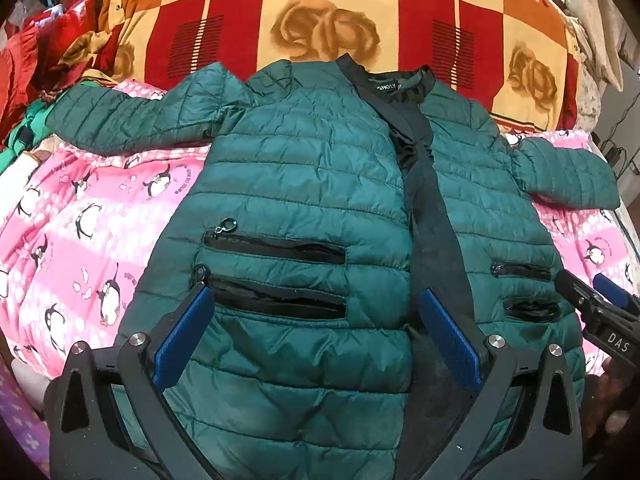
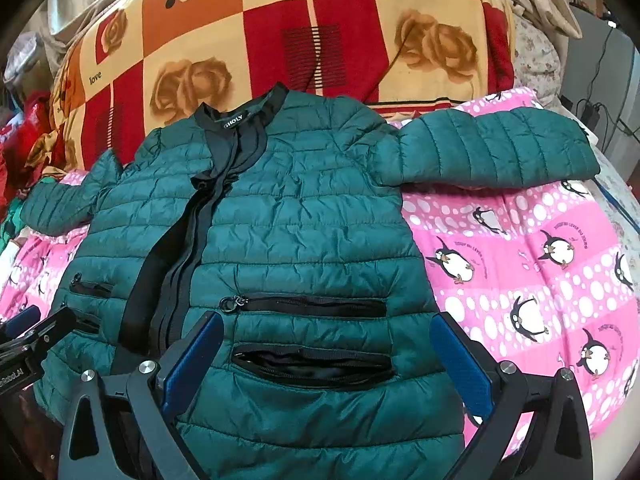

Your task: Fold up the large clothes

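Note:
A dark green quilted puffer jacket [image 1: 304, 168] lies flat, front up, on a pink penguin blanket [image 1: 80, 216]. Both sleeves are spread out to the sides and the black zipper band runs down its middle. It also shows in the right wrist view [image 2: 304, 216]. My left gripper [image 1: 316, 304] is open and empty, hovering over the jacket's lower left panel by the two zip pockets. My right gripper [image 2: 328, 328] is open and empty above the lower right panel's pockets. The right gripper also shows at the right edge of the left wrist view [image 1: 600, 300].
A red, orange and cream rose-patterned quilt [image 1: 320, 12] is bunched behind the collar. A heap of red and green clothes [image 1: 44, 52] lies at the far left. Cables and a charger [image 2: 592, 112] sit at the far right, beyond the pink blanket [image 2: 540, 264].

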Demonstrator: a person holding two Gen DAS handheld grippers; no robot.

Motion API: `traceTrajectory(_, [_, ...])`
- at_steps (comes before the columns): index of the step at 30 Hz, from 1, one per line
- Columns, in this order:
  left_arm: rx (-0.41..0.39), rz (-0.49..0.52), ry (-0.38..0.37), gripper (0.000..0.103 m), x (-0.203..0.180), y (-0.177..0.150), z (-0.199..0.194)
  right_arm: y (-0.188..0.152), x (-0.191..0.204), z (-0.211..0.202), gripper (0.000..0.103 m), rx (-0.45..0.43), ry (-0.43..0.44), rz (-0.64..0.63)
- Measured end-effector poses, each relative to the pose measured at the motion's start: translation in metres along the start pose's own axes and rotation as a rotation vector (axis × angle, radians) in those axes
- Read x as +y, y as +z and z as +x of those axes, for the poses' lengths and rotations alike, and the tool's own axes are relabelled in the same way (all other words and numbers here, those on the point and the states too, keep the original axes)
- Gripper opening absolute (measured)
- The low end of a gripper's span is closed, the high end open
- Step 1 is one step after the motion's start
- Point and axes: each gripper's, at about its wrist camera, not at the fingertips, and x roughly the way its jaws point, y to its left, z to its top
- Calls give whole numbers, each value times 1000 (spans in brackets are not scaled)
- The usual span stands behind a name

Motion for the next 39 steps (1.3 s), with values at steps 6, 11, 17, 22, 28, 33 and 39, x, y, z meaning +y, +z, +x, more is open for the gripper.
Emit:
traceTrajectory(6, [0, -14, 6, 102, -8, 1, 2, -3, -1, 0, 103, 31, 24, 10])
traceTrajectory(11, [-14, -10, 1, 102, -3, 2, 12, -4, 1, -3, 103, 47, 27, 9])
traceTrajectory(17, [-34, 2, 16, 102, 3, 2, 23, 0, 2, -9, 103, 64, 38, 5])
traceTrajectory(22, [-39, 7, 41, 102, 3, 0, 28, -2, 1, -8, 103, 52, 58, 19])
traceTrajectory(28, [-39, 7, 41, 102, 6, -3, 29, -4, 3, -6, 103, 40, 73, 32])
traceTrajectory(33, [-42, 9, 52, 102, 8, -5, 30, -6, 4, -5, 103, 47, 63, 25])
traceTrajectory(39, [-39, 4, 71, 102, 8, -7, 35, -7, 6, -2, 103, 62, 57, 15])
